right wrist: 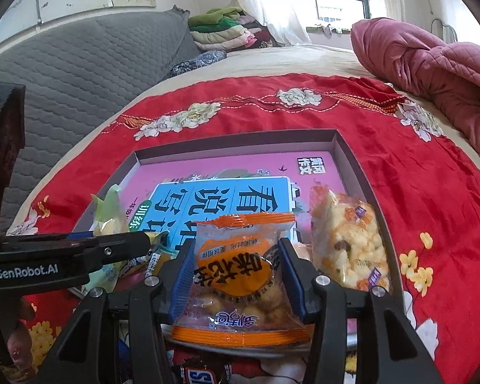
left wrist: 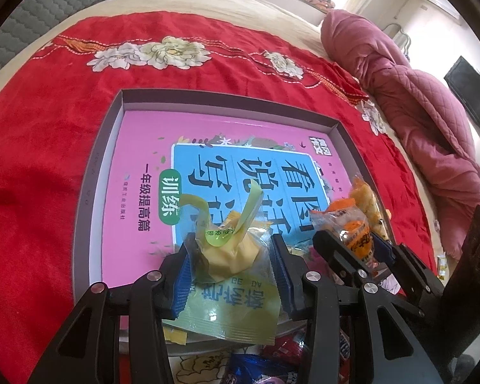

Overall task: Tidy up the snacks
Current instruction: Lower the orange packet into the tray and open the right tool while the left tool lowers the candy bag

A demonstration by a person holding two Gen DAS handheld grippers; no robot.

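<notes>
Left gripper (left wrist: 232, 267) clamps pale-green plastic snack packet (left wrist: 230, 300); right gripper (right wrist: 236, 275), at 3 o'clock, clamps orange-trimmed clear biscuit packet (right wrist: 240, 288), both over grey-walled cardboard tray (right wrist: 240, 142).

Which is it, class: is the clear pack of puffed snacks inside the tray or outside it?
Inside. The puffed snack pack lies within the tray's right wall, resting on the pink book.

- The left wrist view looks steeply down along the left gripper (left wrist: 230, 259), close above the grey tray (left wrist: 96, 166) on the bed.
- The right wrist view looks down along the right gripper (right wrist: 236, 275), equally close.
- Both share the tray, the pink book (right wrist: 240, 166) and the red blanket (left wrist: 48, 128).
</notes>
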